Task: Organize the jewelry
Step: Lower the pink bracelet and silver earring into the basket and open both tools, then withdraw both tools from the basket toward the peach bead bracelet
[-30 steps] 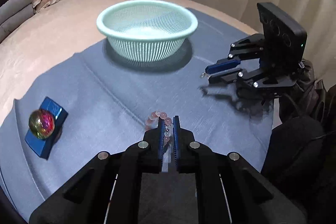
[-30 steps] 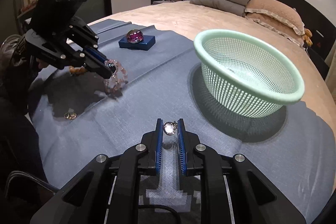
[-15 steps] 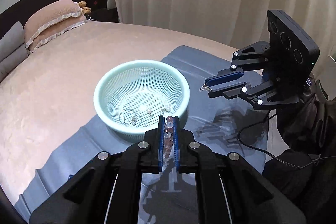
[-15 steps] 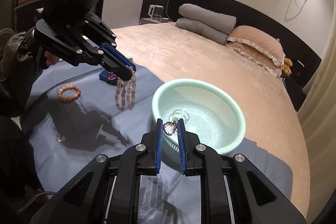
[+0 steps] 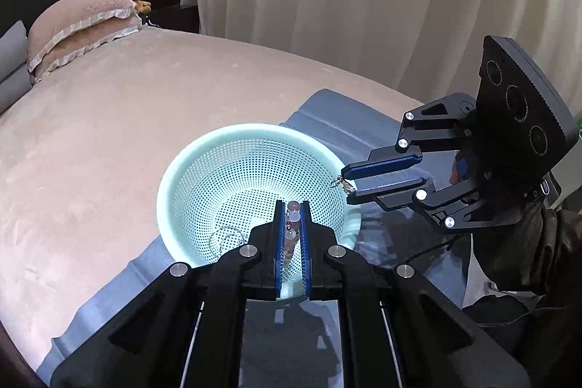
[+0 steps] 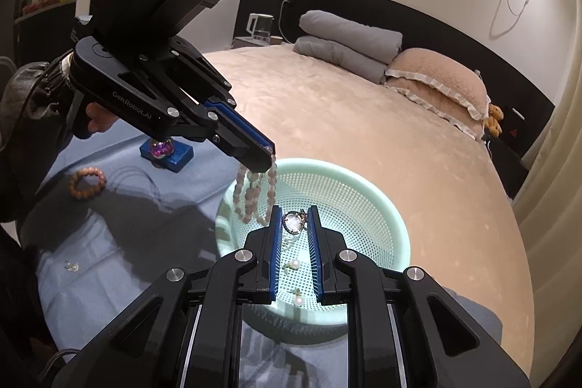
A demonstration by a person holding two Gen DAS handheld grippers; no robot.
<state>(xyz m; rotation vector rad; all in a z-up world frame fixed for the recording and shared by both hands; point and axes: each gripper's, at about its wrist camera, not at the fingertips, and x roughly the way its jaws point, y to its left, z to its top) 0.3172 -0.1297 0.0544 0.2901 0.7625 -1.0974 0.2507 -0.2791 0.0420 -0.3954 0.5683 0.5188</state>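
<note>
In the left wrist view the left claw points steeply down over the near side of the mint-green basket, its two blue fingers nearly together and clamped on a pink bead bracelet that runs between them. The right wrist view shows that claw from the side, reaching in from the upper left and tilted down and to the right, with the bracelet's loops hanging free from its fingertips just above the basket rim. A hand grips the handle behind it, with a dark sleeve behind.

The right claw also slants downward above the basket, over its near rim. Its fingers stand a little apart, pinching a small ring with a pale round stone at their tips. From the left wrist view this claw comes in from the right, roughly level with the basket's right rim, the ring a small glint at its tips.

On the basket floor lie two pearl earrings and, in the left wrist view, a thin wire hoop.

The basket sits on a blue cloth spread over a beige bed. On the cloth to the left lie a tiny clear piece, a brown bead bracelet and, farther off, a blue box carrying an iridescent ball. Pillows lie at the far end of the bed.
</note>
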